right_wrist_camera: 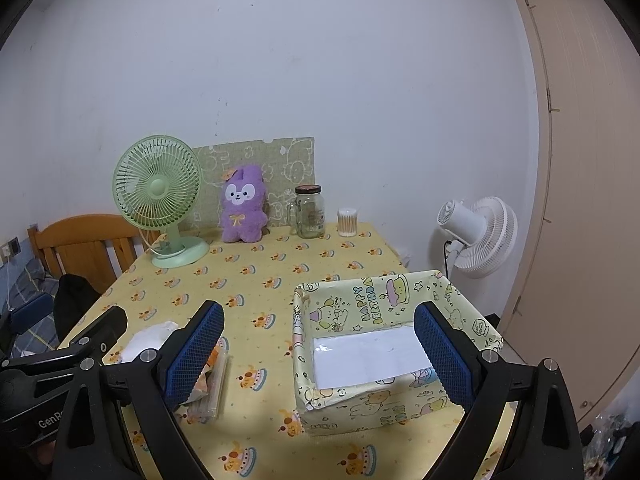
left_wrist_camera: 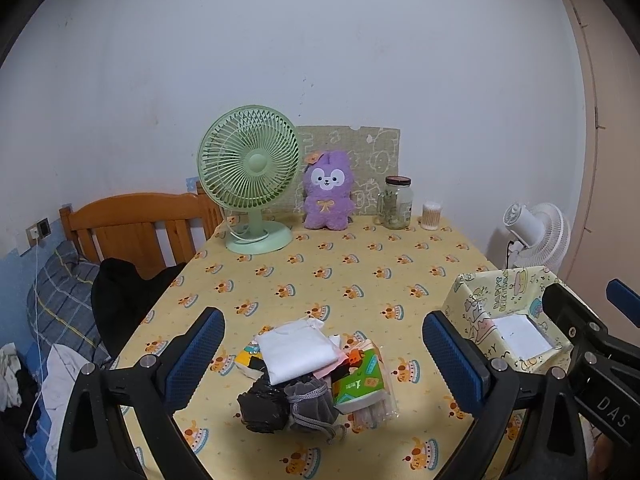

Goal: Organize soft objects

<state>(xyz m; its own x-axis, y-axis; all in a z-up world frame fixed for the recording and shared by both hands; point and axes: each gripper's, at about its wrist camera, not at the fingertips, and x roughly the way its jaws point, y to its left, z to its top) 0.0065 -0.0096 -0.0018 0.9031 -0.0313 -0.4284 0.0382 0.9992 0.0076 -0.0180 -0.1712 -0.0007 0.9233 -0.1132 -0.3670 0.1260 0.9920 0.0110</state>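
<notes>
A heap of soft things lies on the yellow tablecloth (left_wrist_camera: 360,272): a folded white cloth (left_wrist_camera: 294,350), a grey drawstring pouch (left_wrist_camera: 310,400), a crumpled black bag (left_wrist_camera: 260,402) and a green tissue pack (left_wrist_camera: 360,382). My left gripper (left_wrist_camera: 324,354) hangs open above and around this heap, touching nothing. A paper-wrapped box (right_wrist_camera: 380,400) with a white sheet (right_wrist_camera: 368,354) on its floor stands at the right. My right gripper (right_wrist_camera: 318,354) is open over the box's left part. The white cloth (right_wrist_camera: 148,340) shows at the left in the right wrist view.
At the table's back stand a green desk fan (left_wrist_camera: 250,172), a purple plush toy (left_wrist_camera: 328,196), a glass jar (left_wrist_camera: 396,202) and a cotton swab tub (left_wrist_camera: 432,216). A white floor fan (right_wrist_camera: 480,236) is at the right, a wooden bed headboard (left_wrist_camera: 136,224) at the left.
</notes>
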